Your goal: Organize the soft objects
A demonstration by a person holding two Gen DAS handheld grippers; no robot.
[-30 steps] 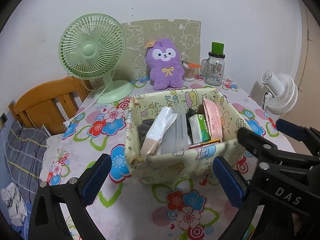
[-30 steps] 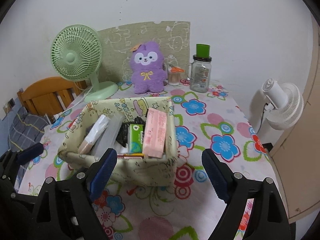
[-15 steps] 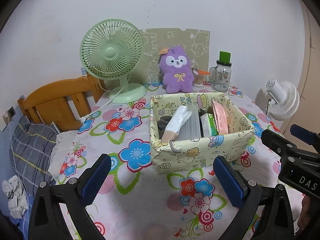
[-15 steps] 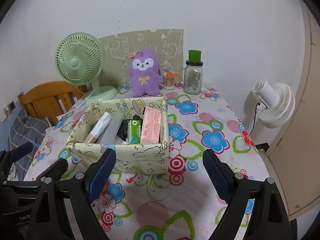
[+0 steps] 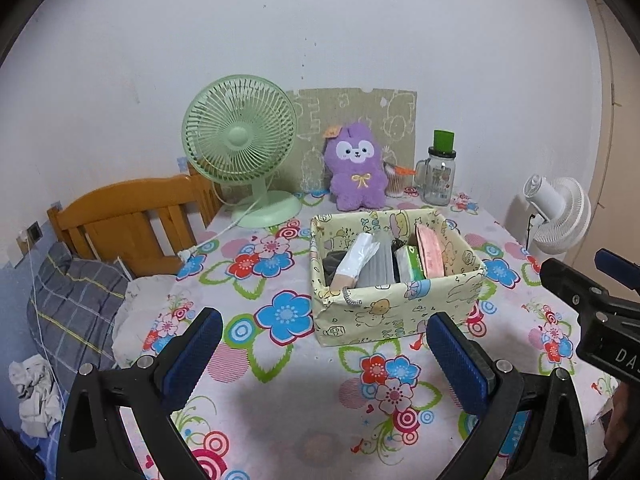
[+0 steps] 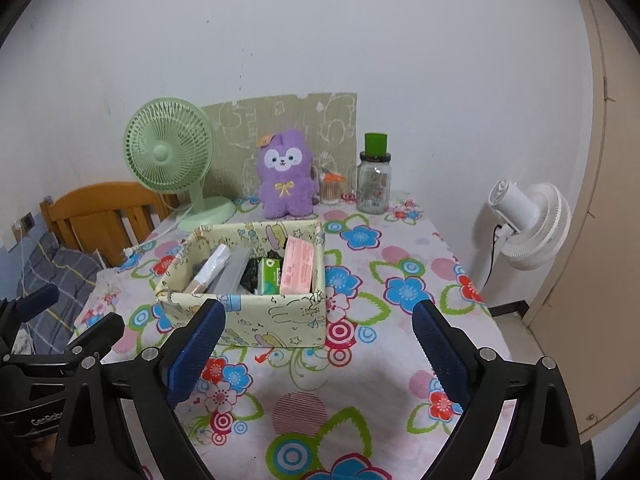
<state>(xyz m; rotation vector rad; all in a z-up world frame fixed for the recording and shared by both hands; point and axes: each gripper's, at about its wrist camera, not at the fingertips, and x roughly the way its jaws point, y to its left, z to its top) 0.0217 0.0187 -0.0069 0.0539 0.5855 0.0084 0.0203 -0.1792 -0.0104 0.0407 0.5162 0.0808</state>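
left gripper (image 5: 324,344) spread, fabric bin (image 5: 394,308) beyond

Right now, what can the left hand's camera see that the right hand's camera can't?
Only the left camera shows the crumpled white cloth on the bed, and the right gripper at its edge. Only the right camera shows the left gripper at its edge, and more of the beige door beside the white fan. Both show the cloth basket full of packets, the purple plush toy, the green fan, the glass jar, the wooden headboard and the flowered tablecloth.
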